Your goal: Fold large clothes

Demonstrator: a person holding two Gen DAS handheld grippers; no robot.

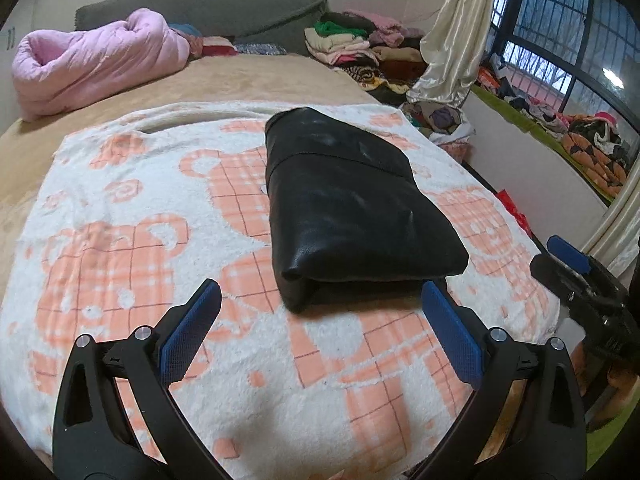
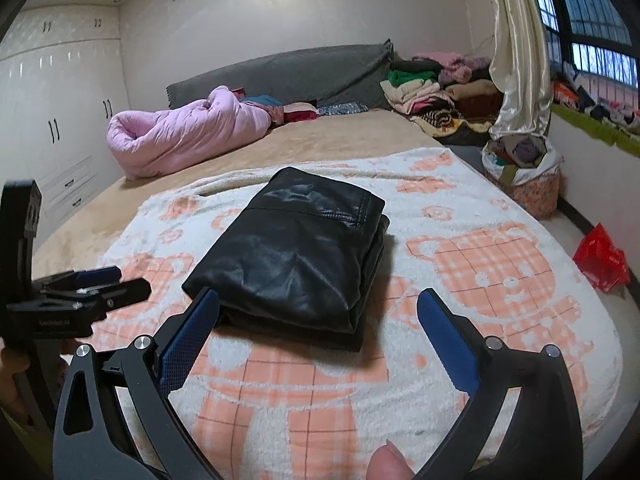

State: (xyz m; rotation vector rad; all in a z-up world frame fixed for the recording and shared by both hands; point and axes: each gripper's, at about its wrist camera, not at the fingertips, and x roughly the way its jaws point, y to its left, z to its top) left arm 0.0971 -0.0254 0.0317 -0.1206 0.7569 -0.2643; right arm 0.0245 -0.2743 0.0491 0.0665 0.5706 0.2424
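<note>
Now the black leather garment [image 1: 344, 208] lies folded into a thick rectangular bundle on a white fleece blanket [image 1: 132, 248] with orange plaid bear figures, which covers the near part of the bed [image 2: 320, 140]. Both grippers are empty and held apart from the bundle. From its own camera, the left gripper [image 1: 320, 300] has its blue-padded fingers [image 1: 188, 332] spread wide, the near folded edge of the garment lying just beyond and between the tips, not touched. Likewise the right gripper [image 2: 318, 308] stands wide open, its left fingertip just beside the bundle's near left corner; whether it touches there cannot be told. A fingertip of the person's hand [image 2: 390, 462] shows at the bottom edge of the right wrist view. Farther up the bed a pink quilt [image 1: 96, 60] is rolled loosely near the grey headboard [image 2: 288, 72]. Beyond the bed's far right corner a stack of folded clothes [image 1: 344, 44] sits beside a cream curtain [image 1: 456, 36] and a barred window [image 1: 568, 32].
</note>
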